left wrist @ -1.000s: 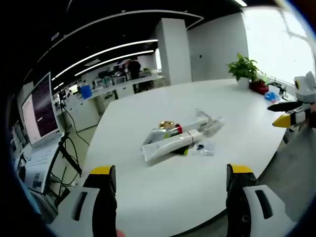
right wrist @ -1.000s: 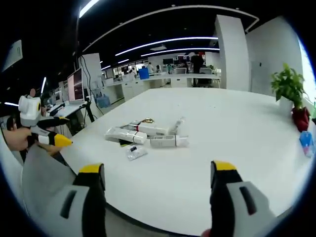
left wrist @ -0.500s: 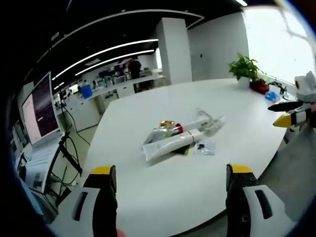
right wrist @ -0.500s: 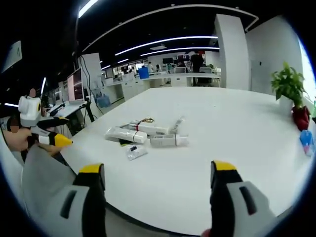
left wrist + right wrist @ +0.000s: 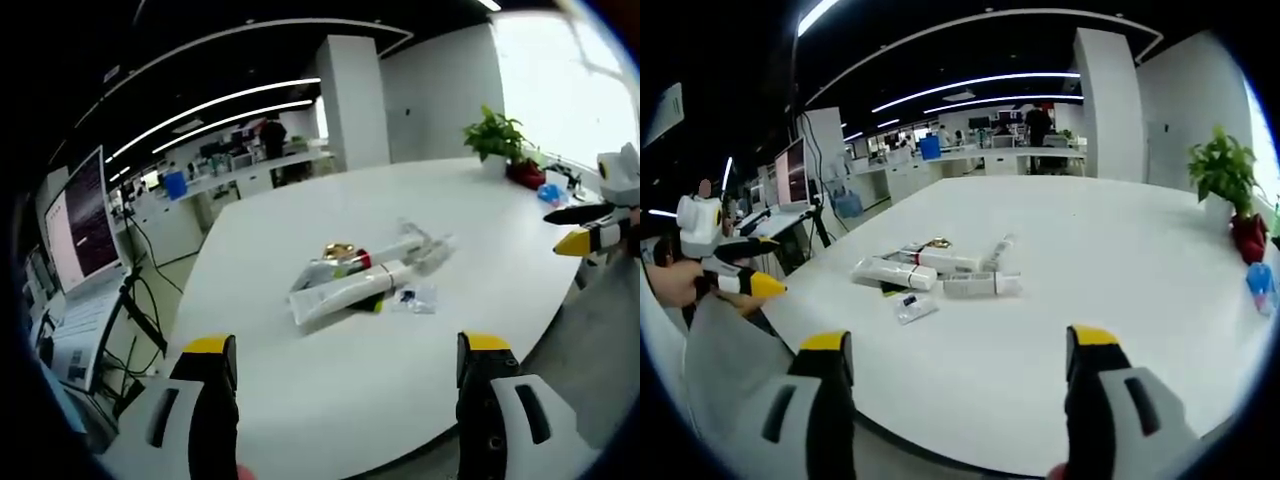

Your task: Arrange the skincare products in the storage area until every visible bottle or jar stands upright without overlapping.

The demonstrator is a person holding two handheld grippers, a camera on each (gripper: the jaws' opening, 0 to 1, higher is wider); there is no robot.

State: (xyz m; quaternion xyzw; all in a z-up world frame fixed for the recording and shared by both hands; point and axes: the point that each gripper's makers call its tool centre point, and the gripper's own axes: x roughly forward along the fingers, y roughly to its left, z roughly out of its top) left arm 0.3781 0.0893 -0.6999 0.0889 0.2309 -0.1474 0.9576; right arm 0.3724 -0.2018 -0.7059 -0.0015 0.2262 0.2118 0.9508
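both grippers are held off the near edge of the table [image 5: 330,400], jaws wide apart, nothing between them. left gripper [image 5: 340,355] is aimed at the pile from one side; right gripper [image 5: 958,345] from the other. each is also seen in the other's view, at the frame edge: the right one [image 5: 590,235], the left one [image 5: 735,275]. both are well apart from the products.

task judged not begun. products [image 5: 935,272] lie heaped near the table's middle, all on their sides. a long white tube [image 5: 345,292] lies across the near side of the heap, touching others. a second white tube [image 5: 980,286] lies just beside it. a clear bottle [image 5: 425,250] lies tilted at the far right of the heap in the left gripper view. a gold-topped jar [image 5: 337,250] sits at the far side; whether it is upright cannot be told. a small clear sachet [image 5: 912,307] lies flat on the near side. nothing stands clearly upright; items overlap. left to do: every piece separated and stood up.

surroundings: plant [image 5: 1225,180] in a red pot on the far right table edge, a blue item [image 5: 1260,285] near it, both well apart from the heap. monitor [image 5: 85,215] and desks off the table to the left. person standing far back in the office [image 5: 1038,120]. nothing is seen to block the reach to the heap.
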